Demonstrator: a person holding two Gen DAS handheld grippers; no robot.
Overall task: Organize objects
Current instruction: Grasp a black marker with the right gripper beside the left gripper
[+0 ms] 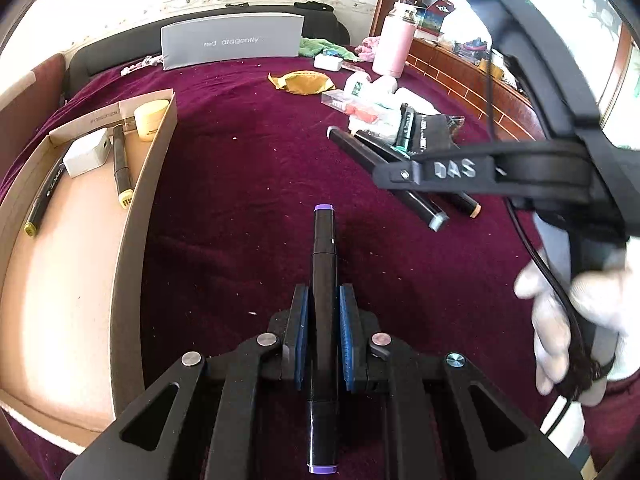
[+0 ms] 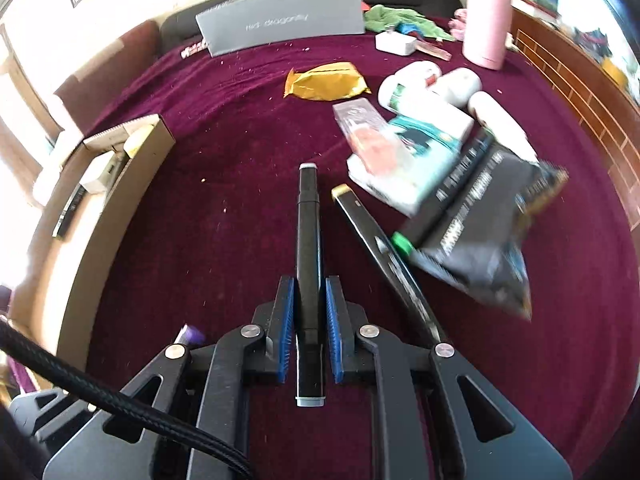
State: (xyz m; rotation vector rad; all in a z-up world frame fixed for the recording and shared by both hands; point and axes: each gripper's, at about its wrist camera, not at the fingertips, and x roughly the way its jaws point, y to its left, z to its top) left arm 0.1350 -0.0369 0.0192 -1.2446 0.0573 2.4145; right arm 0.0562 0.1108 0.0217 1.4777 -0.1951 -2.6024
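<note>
2 markers are in hand: left gripper point(image 1: 323, 320) clamped on a purple-capped marker point(image 1: 324, 264), right gripper point(image 2: 310, 312) clamped on a grey-capped marker point(image 2: 308, 224), each gripped mid-barrel, likely for carrying. Cardboard tray point(image 1: 132, 208) at the cloth's left edge already holds 2 yellow-capped markers point(image 1: 120, 164). Loose gold-capped marker point(image 2: 360, 216) lies near the cloth's right edge beside the packet pile point(image 2: 472, 216).
</note>
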